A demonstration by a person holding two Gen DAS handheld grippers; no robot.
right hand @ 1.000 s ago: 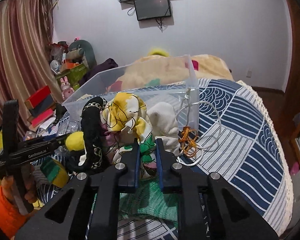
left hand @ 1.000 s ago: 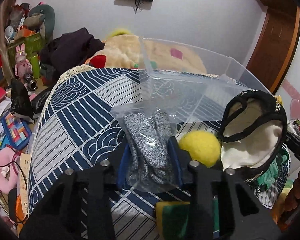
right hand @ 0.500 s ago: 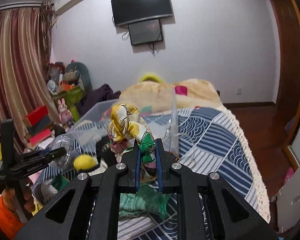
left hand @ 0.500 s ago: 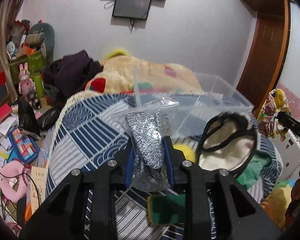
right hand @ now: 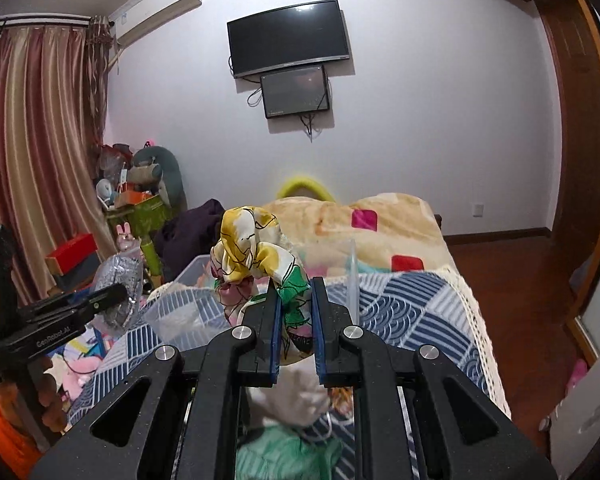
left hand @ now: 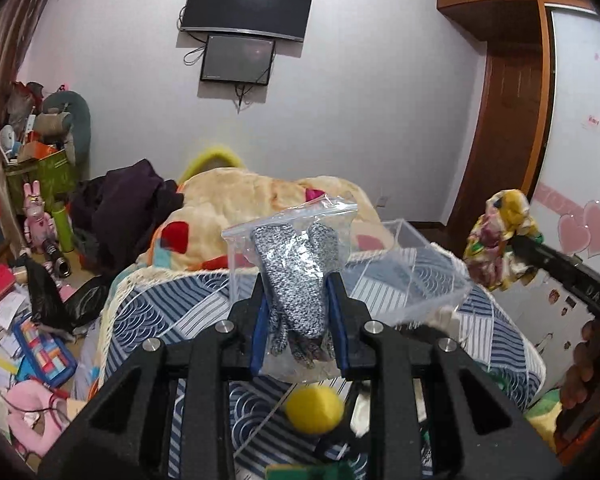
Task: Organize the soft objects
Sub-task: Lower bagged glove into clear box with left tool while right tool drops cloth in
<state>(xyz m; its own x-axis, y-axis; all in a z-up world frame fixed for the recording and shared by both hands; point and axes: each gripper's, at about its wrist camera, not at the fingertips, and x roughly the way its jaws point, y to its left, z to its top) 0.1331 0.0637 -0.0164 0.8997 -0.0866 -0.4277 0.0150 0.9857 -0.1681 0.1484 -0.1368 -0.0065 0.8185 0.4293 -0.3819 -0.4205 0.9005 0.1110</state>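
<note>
My left gripper (left hand: 298, 280) is shut on a clear zip bag of grey knit gloves (left hand: 296, 264) and holds it high above the bed. My right gripper (right hand: 294, 284) is shut on a yellow, white and green floral cloth (right hand: 252, 252), also lifted; that cloth shows at the right of the left wrist view (left hand: 500, 240). A clear plastic bin (left hand: 416, 276) sits on the blue patterned bedspread (left hand: 148, 320) below and beyond both grippers. A yellow ball (left hand: 314, 408) lies under my left gripper. The bag shows at the left of the right wrist view (right hand: 118, 280).
A beige blanket (right hand: 380, 232) and dark clothes (left hand: 128, 208) lie at the far end of the bed. White and green cloths (right hand: 288, 424) lie under my right gripper. Clutter covers the floor at left (left hand: 28, 340). A wooden door (left hand: 500, 140) stands at right.
Both grippers have risen well above the bed with their loads. The black-trimmed pouch and the ball have dropped low or out of view, and the wall screens have come into view.
</note>
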